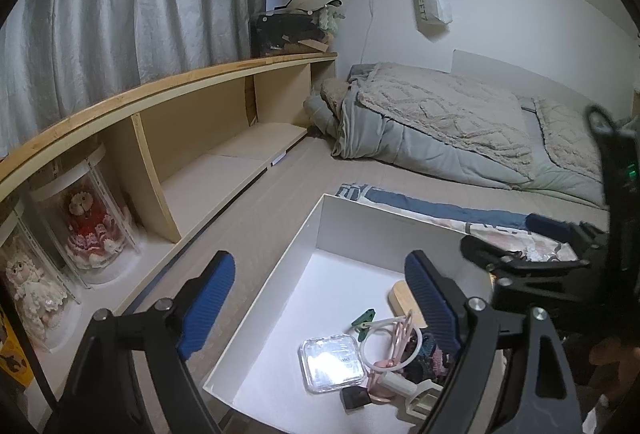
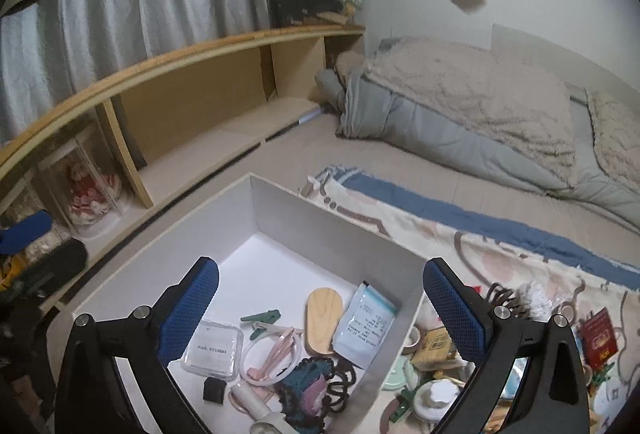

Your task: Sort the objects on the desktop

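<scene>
A white open box (image 2: 320, 218) (image 1: 276, 262) lies on the bed and holds a clear "Nail Studio" case (image 2: 212, 348) (image 1: 330, 358), a wooden oval (image 2: 323, 318), a white-blue sachet (image 2: 366, 322), a green clip (image 2: 262, 316), pink clips (image 2: 276, 354), a crocheted piece and a dark hair claw (image 2: 340, 386). More small items (image 2: 432, 350) lie on the patterned cloth right of the box. My left gripper (image 1: 320, 300) is open and empty over the box's left wall. My right gripper (image 2: 320, 308) is open and empty above the box's contents; it also shows in the left wrist view (image 1: 520, 258).
A wooden shelf unit (image 1: 200, 122) runs along the left, with dolls in clear cases (image 1: 90, 226). A folded grey-beige duvet (image 1: 440, 114) lies at the far end of the bed. A patterned cloth (image 2: 480, 234) with a blue border lies right of the box.
</scene>
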`<state>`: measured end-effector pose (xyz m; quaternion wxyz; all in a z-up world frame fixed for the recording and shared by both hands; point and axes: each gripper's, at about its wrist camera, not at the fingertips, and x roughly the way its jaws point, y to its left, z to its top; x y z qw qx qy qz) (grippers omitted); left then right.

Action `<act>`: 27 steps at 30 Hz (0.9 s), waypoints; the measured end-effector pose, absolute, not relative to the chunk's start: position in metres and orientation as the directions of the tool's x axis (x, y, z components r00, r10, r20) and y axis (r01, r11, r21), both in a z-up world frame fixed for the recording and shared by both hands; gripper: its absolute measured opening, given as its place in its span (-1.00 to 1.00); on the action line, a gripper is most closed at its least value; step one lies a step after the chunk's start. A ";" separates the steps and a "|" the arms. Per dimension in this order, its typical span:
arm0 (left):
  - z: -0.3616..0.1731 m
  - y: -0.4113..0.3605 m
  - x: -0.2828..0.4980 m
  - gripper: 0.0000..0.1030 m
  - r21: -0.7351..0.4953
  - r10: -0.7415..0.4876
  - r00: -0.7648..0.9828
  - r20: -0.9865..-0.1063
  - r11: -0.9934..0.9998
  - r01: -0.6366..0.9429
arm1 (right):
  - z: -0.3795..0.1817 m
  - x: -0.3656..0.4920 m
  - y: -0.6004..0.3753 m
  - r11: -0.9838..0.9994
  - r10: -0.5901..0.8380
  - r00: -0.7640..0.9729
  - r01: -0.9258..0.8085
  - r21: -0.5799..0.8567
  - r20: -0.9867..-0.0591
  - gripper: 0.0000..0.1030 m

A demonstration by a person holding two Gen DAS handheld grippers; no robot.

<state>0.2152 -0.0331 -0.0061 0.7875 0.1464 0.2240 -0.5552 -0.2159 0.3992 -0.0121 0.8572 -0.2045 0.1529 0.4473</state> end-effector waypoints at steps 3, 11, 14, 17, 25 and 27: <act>-0.001 -0.030 0.211 0.79 -0.016 -0.813 0.282 -0.509 0.337 0.942 | 0.003 -0.225 0.386 0.509 0.714 0.564 -0.825 -0.246 -0.414 1.00; 0.011 -0.021 0.198 0.99 -0.036 -0.819 0.267 -0.508 0.330 0.943 | 0.031 -0.245 0.350 0.509 0.717 0.595 -0.803 -0.309 -0.364 1.00; 0.017 -0.018 0.191 1.00 -0.043 -0.823 0.257 -0.506 0.321 0.946 | 0.037 -0.250 0.339 0.515 0.710 0.610 -0.790 -0.333 -0.350 1.00; 0.024 -0.013 0.182 1.00 -0.039 -0.830 0.245 -0.501 0.304 0.952 | 0.042 -0.256 0.325 0.517 0.714 0.614 -0.786 -0.338 -0.337 1.00; 0.044 0.010 0.159 1.00 -0.069 -0.853 0.203 -0.481 0.268 0.961 | 0.052 -0.275 0.275 0.565 0.710 0.649 -0.756 -0.330 -0.271 1.00; 0.047 0.014 0.154 1.00 -0.070 -0.859 0.192 -0.475 0.255 0.964 | 0.053 -0.277 0.263 0.582 0.702 0.664 -0.743 -0.331 -0.259 1.00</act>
